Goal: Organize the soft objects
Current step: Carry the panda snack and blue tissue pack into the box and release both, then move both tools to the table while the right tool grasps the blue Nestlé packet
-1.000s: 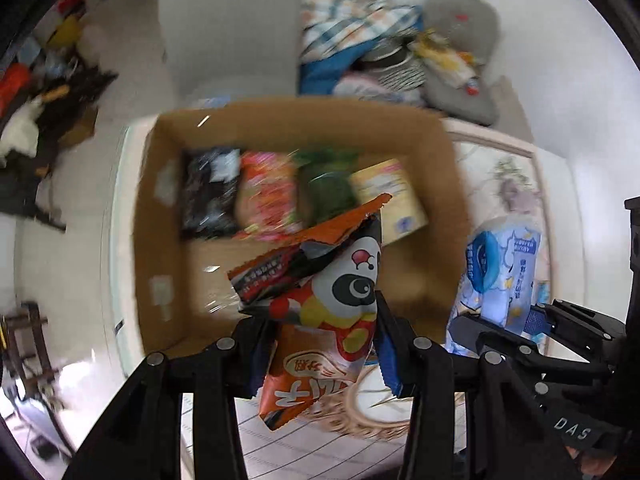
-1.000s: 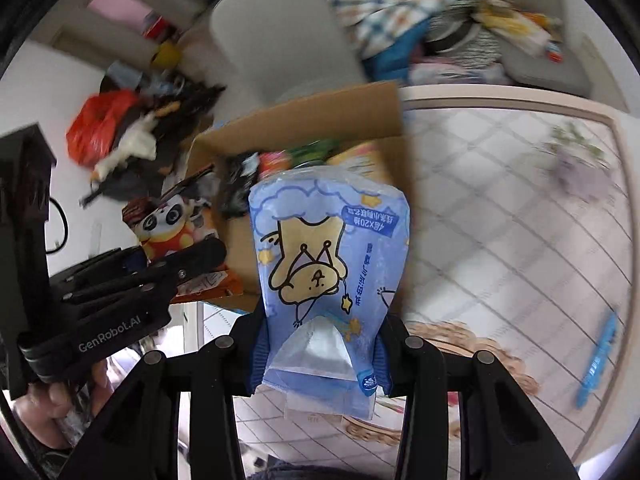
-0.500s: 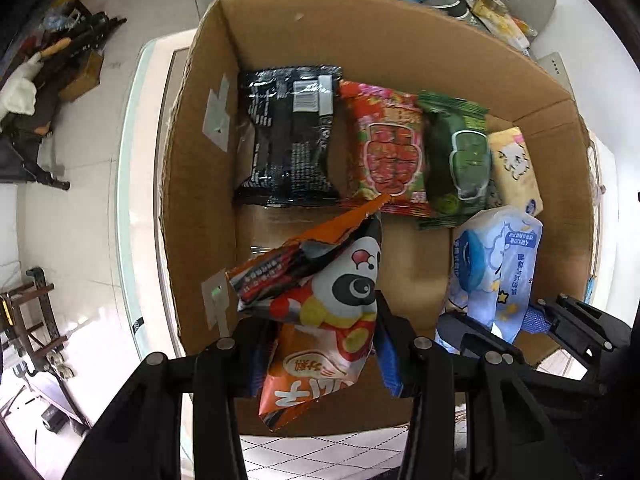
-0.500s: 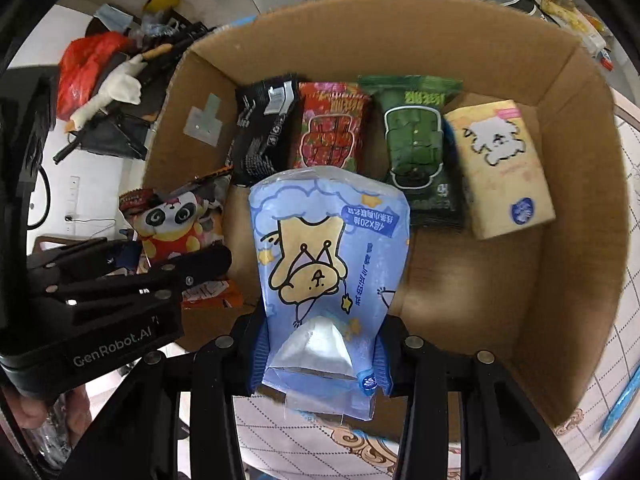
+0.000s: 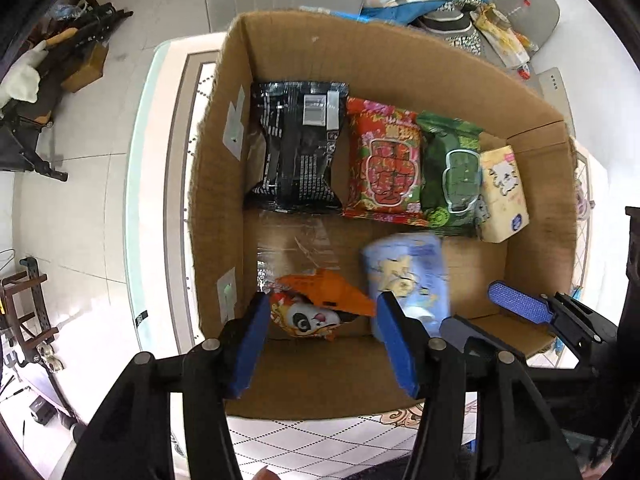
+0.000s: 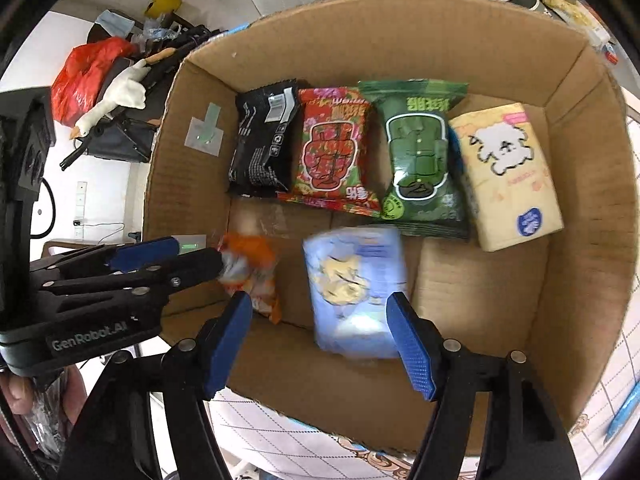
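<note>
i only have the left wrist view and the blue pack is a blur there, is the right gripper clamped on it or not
Observer: Not clamped. In the right wrist view the right gripper is open, its blue pads standing wider than the light blue soft pack with the yellow cartoon, which shows blurred inside the brown cardboard box.
Operator: ok, and whats in the clutter past the box's left wall, my view cuts it off
Observer: A crumpled red plastic bag sits there, right beside the white plush goose.
</note>
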